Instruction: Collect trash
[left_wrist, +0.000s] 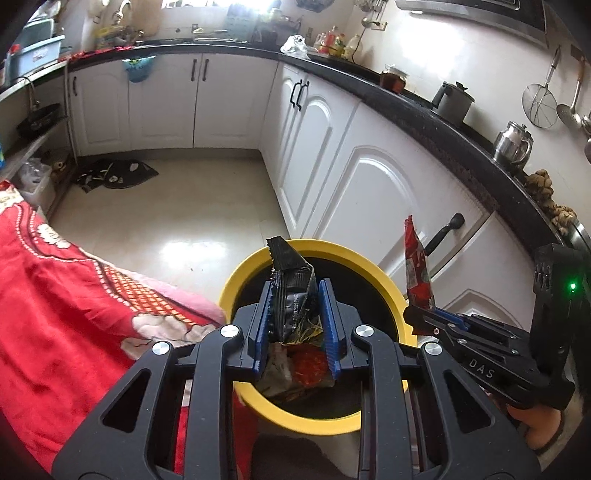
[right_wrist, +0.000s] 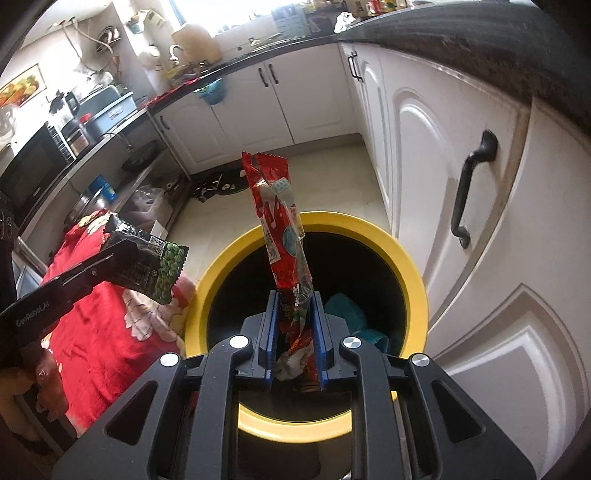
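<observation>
My left gripper (left_wrist: 294, 295) is shut on a black snack wrapper (left_wrist: 293, 284) and holds it above the open yellow-rimmed trash bin (left_wrist: 384, 280). My right gripper (right_wrist: 294, 306) is shut on a long red snack wrapper (right_wrist: 282, 225) that stands upright over the same bin (right_wrist: 410, 266). In the left wrist view the right gripper (left_wrist: 424, 314) and its red wrapper (left_wrist: 417, 269) sit at the bin's right rim. In the right wrist view the left gripper (right_wrist: 122, 258) holds the black and green wrapper (right_wrist: 155, 266) left of the bin. Wrappers and a teal cloth (right_wrist: 347, 314) lie inside the bin.
A red patterned cloth (left_wrist: 74, 295) covers a surface to the left of the bin. White cabinets (left_wrist: 369, 184) under a black counter (left_wrist: 443, 122) run along the right. A dark mat (left_wrist: 118, 173) lies on the pale tiled floor (left_wrist: 166, 221) at the far corner.
</observation>
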